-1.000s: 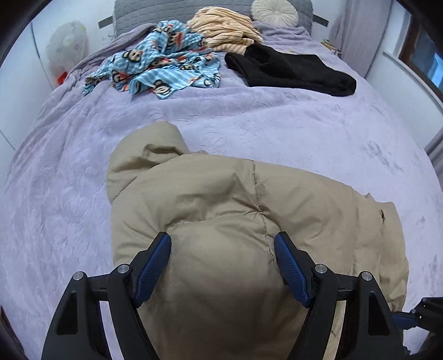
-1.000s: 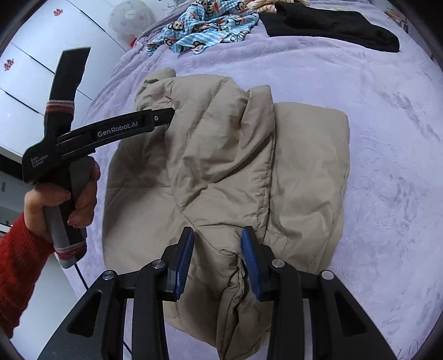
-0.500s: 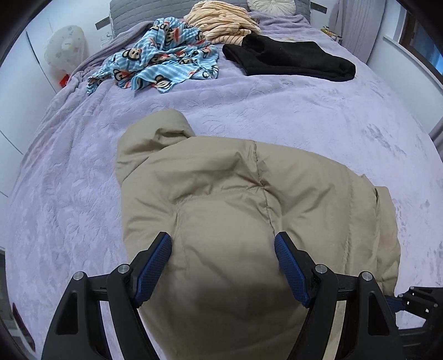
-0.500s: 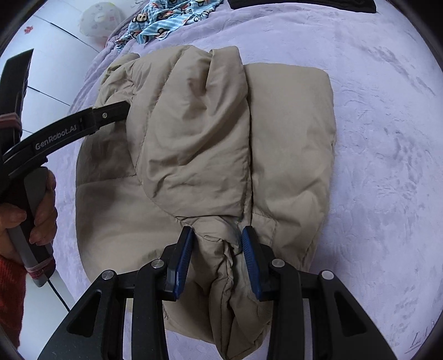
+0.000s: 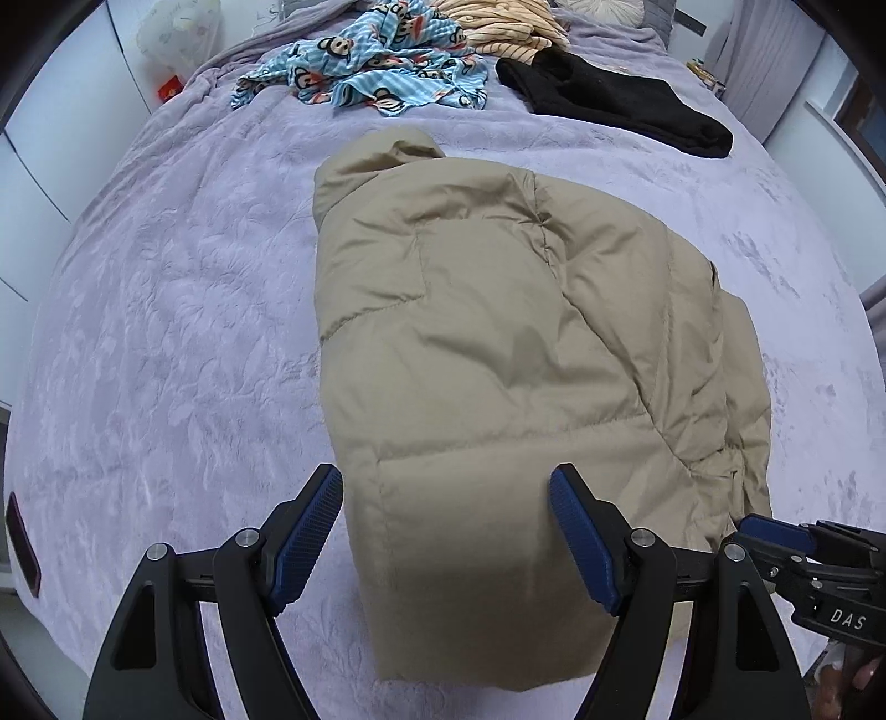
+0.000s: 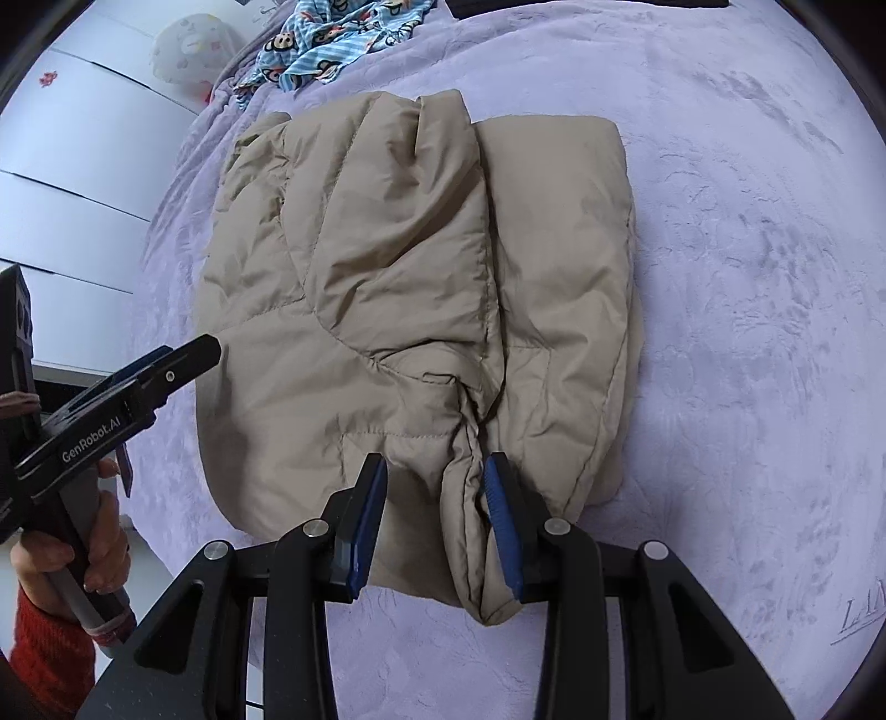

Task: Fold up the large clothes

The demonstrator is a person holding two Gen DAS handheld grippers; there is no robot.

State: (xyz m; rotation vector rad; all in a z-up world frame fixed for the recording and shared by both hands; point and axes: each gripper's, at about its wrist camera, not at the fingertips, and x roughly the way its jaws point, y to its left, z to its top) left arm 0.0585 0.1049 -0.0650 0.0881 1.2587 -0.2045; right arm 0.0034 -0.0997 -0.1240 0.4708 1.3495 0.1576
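A tan puffer jacket (image 5: 498,343) lies folded into a rough rectangle on the lilac bedspread (image 5: 183,310); it also shows in the right wrist view (image 6: 421,288). My left gripper (image 5: 446,531) is wide open above the jacket's near edge, holding nothing. My right gripper (image 6: 437,515) stands partly open around a bunched fold of the jacket at its near edge; the blue pads (image 6: 501,515) do not pinch it. The left gripper shows in the right wrist view (image 6: 166,376), and the right gripper's tip shows in the left wrist view (image 5: 775,531).
At the far end of the bed lie a blue monkey-print garment (image 5: 376,77), a black garment (image 5: 614,99) and a yellow striped garment (image 5: 504,27). A white wardrobe (image 6: 72,183) stands to the left of the bed. A window is at the right.
The jacket has been lowered and now lies flat on the bed. My right gripper has opened and released the fold it held. Both grippers have drawn back toward the near edge.
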